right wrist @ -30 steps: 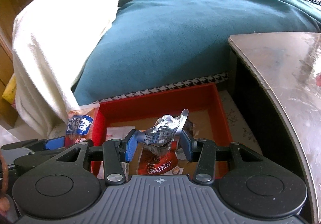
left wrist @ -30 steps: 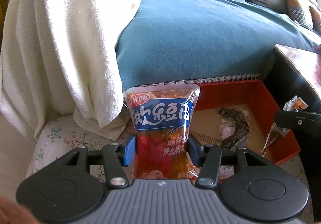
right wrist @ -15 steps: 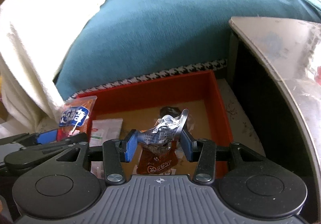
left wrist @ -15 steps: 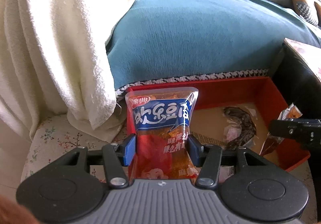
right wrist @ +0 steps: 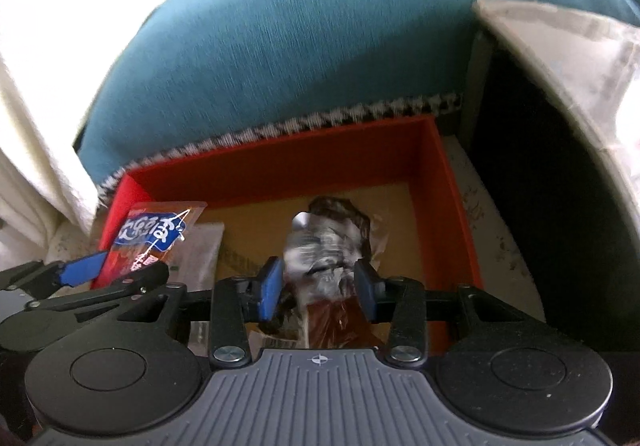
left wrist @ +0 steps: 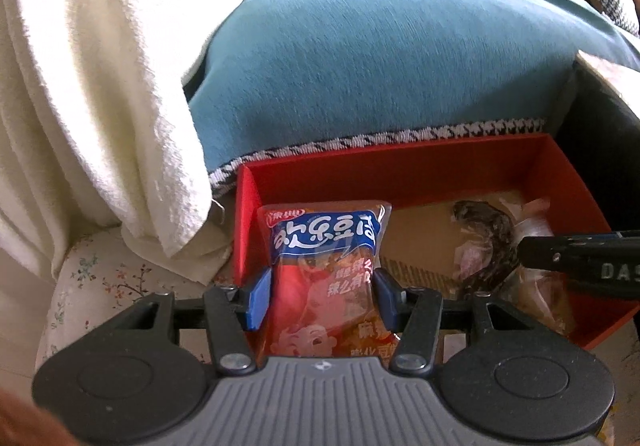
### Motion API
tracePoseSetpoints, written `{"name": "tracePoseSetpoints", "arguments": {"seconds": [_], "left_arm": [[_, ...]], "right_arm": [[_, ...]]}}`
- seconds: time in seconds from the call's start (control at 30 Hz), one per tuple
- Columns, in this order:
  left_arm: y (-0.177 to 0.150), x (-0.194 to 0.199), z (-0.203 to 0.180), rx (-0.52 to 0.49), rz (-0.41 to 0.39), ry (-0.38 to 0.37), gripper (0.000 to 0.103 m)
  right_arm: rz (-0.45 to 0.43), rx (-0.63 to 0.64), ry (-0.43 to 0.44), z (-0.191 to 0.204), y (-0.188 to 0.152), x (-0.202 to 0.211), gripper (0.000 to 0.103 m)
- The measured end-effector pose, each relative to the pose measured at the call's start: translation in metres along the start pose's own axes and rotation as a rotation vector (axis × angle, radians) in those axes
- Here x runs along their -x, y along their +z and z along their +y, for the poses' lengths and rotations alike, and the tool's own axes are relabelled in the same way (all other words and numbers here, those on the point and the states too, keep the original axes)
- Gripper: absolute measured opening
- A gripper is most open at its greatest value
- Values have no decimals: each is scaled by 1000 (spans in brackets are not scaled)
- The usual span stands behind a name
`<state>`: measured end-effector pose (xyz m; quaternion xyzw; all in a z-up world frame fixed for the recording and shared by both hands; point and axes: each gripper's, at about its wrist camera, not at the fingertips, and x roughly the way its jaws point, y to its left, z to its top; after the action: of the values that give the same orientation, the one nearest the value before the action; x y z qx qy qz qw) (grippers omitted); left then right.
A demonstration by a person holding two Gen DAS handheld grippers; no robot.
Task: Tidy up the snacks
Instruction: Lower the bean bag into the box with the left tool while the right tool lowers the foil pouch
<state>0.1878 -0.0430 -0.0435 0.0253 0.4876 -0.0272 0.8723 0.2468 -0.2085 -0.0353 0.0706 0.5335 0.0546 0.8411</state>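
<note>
While both hover over the red box (left wrist: 400, 166), the left gripper (left wrist: 322, 298) pinches the red-and-blue snack bag (left wrist: 324, 246) upright, and the right gripper (right wrist: 318, 282) clamps a crumpled silver packet (right wrist: 320, 250).

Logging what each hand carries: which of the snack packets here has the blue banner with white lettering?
The red packet gripped upright in the left tongs over the red box. The right tongs hold a crumpled silver packet.
</note>
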Motion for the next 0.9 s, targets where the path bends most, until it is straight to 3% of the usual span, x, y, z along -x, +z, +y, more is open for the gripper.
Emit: {"name": "tracePoseSetpoints", "arguments": {"seconds": [0.4, 0.53, 0.63, 0.9], "left_arm": [[4, -11, -5, -16, 39, 5, 48], [9, -9, -7, -28, 26, 4, 56], [12, -5, -7, -36, 11, 7, 69], [14, 1, -9, -53, -2, 18, 70]], "right_arm": [[43, 12, -21, 1, -5, -13, 52], [46, 10, -25, 0, -5, -12, 55], [44, 14, -30, 1, -5, -12, 58], [44, 22, -31, 3, -6, -10, 64]]}}
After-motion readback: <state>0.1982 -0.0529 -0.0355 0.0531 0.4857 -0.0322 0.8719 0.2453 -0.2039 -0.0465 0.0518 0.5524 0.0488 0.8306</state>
